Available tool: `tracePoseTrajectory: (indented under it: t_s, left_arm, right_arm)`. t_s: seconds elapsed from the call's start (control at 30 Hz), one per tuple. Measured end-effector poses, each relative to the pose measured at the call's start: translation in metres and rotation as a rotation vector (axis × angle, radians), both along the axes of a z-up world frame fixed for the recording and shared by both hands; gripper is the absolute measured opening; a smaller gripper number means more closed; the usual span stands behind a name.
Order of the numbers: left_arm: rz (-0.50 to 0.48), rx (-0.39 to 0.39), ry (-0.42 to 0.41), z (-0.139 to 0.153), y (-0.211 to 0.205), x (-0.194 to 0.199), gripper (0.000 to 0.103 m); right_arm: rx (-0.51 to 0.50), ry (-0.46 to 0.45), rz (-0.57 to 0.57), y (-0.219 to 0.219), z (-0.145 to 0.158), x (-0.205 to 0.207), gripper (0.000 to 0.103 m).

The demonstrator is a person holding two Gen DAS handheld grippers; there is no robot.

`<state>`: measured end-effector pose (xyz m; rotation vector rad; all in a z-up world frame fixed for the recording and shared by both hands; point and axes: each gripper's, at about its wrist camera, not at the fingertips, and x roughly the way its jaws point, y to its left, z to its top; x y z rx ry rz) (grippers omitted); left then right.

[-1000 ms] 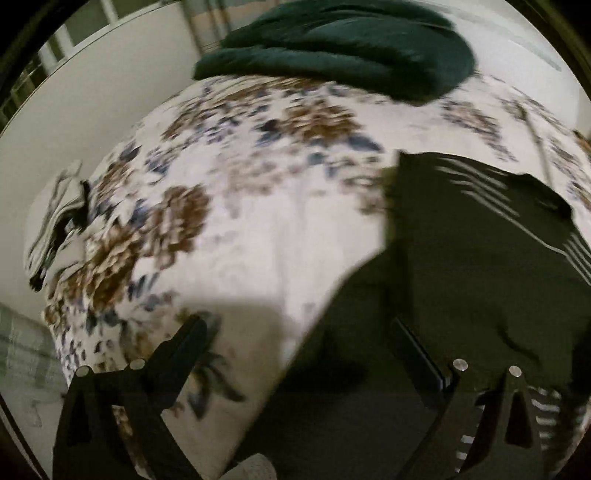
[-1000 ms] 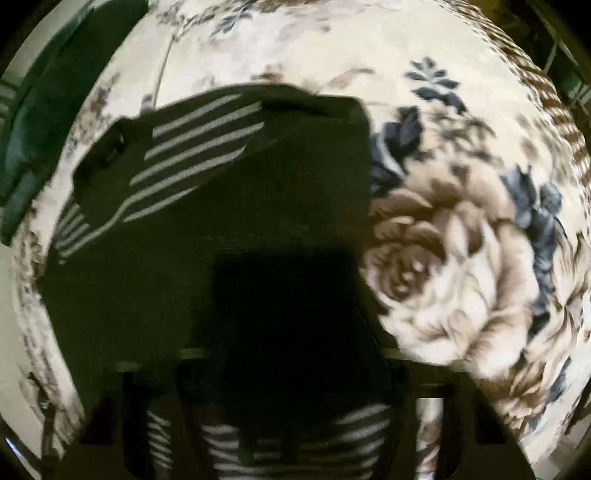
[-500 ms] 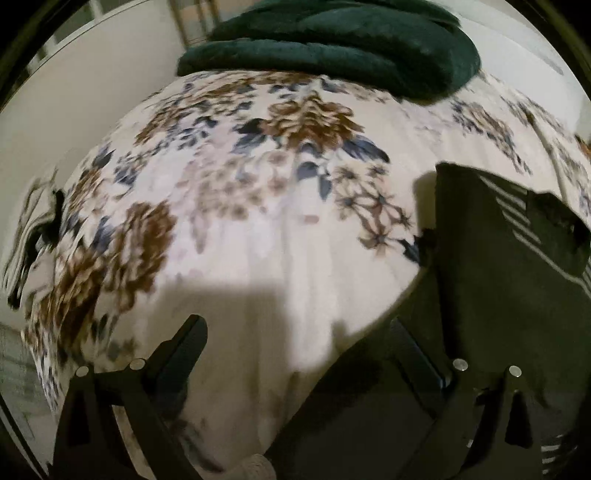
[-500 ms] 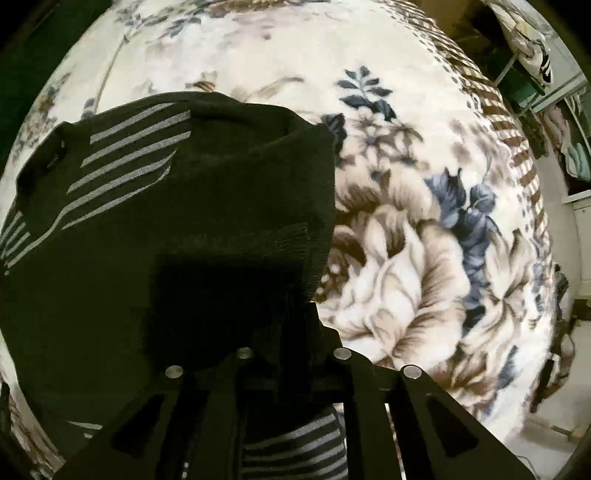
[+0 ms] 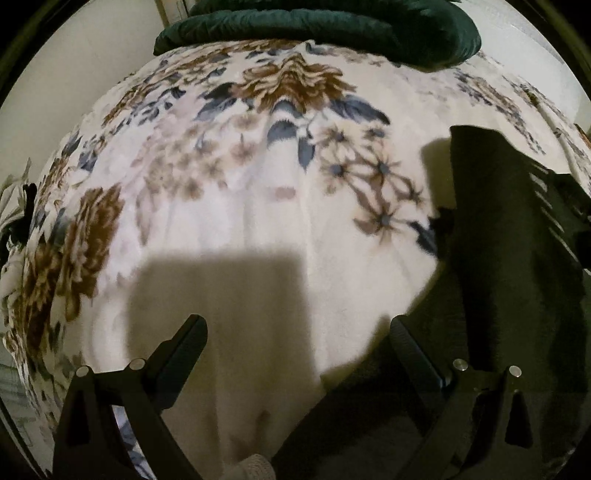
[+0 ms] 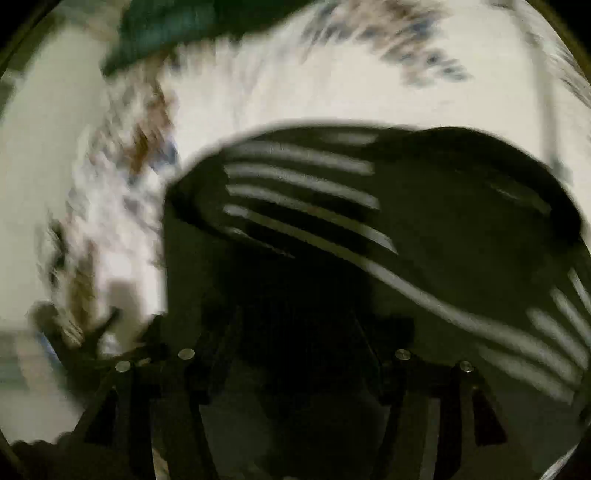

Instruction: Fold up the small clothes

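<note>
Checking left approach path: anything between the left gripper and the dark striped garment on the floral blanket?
Nothing visible. The left gripper stands open over bare floral blanket; the dark striped garment lies right beside its right finger. The folded green blanket sits far off.

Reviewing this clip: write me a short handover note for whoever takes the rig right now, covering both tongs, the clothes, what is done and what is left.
Left tongs: open, empty, over the flowered blanket beside the dark striped top.
Right tongs: jaws opening above the top; nothing seems pinched, though the picture is blurred.
Top: lies on the blanket, one side apparently already folded over; stripes show near its far end.
Green blanket: bundled at the far edge, not involved.
Left: probably fold the other side in, then fold lengthwise and smooth.
</note>
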<state>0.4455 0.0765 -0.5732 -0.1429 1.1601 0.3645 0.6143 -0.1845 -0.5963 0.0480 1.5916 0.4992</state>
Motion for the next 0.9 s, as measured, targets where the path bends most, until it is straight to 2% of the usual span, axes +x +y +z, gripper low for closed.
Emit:
tracePoseTrajectory:
  t_s: [0.03,0.07,0.1,0.13,0.17,0.27,0.4,0.47,0.5,0.53,0.57,0.63,0.7,0.77,0.83,0.9]
  left_arm:
    - [0.007,-0.01,0.0,-0.002,0.002,0.0,0.101]
    - [0.013,-0.018,0.0,-0.004,0.004,0.0,0.101]
    - [0.019,-0.025,-0.001,-0.006,0.006,-0.001,0.101]
    - [0.024,-0.028,-0.001,-0.007,0.007,-0.001,0.101]
    - [0.027,-0.033,-0.003,-0.009,0.008,-0.001,0.101]
    - [0.027,-0.027,-0.005,-0.011,0.007,-0.001,0.101]
    - [0.028,-0.028,0.001,-0.013,0.008,0.002,0.101]
    - [0.026,-0.029,0.004,-0.013,0.009,0.003,0.101]
    - [0.023,-0.027,0.006,-0.013,0.009,0.003,0.101]
    - [0.02,-0.027,0.008,-0.013,0.009,0.003,0.101]
    - [0.018,-0.03,0.011,-0.012,0.009,0.004,0.101]
    - [0.017,-0.033,0.008,-0.007,0.011,0.004,0.101]
    - [0.014,-0.029,-0.005,0.002,0.014,0.005,0.101]
    - [0.004,-0.031,-0.02,0.01,0.015,0.007,0.101]
    - [-0.022,-0.034,-0.034,0.021,0.015,0.011,0.101]
    - [-0.056,-0.044,-0.051,0.031,0.012,0.016,0.101]
  right_arm:
    - [-0.021,0.022,0.036,0.013,-0.014,0.005,0.061]
    - [-0.038,0.021,0.067,0.02,-0.019,0.005,0.057]
    - [-0.058,-0.016,0.094,0.026,-0.017,0.004,0.047]
    - [-0.055,-0.037,0.089,0.027,-0.013,0.005,0.013]
    - [-0.035,-0.037,0.058,0.024,-0.008,0.006,0.003]
    - [-0.012,-0.09,-0.062,0.005,0.009,0.011,0.002]
    - [-0.078,-0.157,-0.146,-0.013,0.022,0.014,0.002]
    - [-0.136,-0.112,-0.167,-0.021,0.012,0.018,0.003]
    - [-0.143,-0.06,-0.183,-0.026,0.004,0.021,0.006]
    - [-0.145,-0.025,-0.206,-0.032,-0.001,0.024,0.019]
    - [-0.133,-0.01,-0.231,-0.037,-0.001,0.026,0.037]
    - [-0.081,-0.02,-0.28,-0.044,0.007,0.024,0.051]
    - [-0.015,-0.027,-0.343,-0.061,0.025,0.015,0.052]
    - [-0.006,-0.049,-0.403,-0.084,0.04,-0.003,0.055]
    - [-0.026,-0.079,-0.464,-0.111,0.055,-0.029,0.058]
    - [-0.086,-0.108,-0.548,-0.151,0.069,-0.063,0.058]
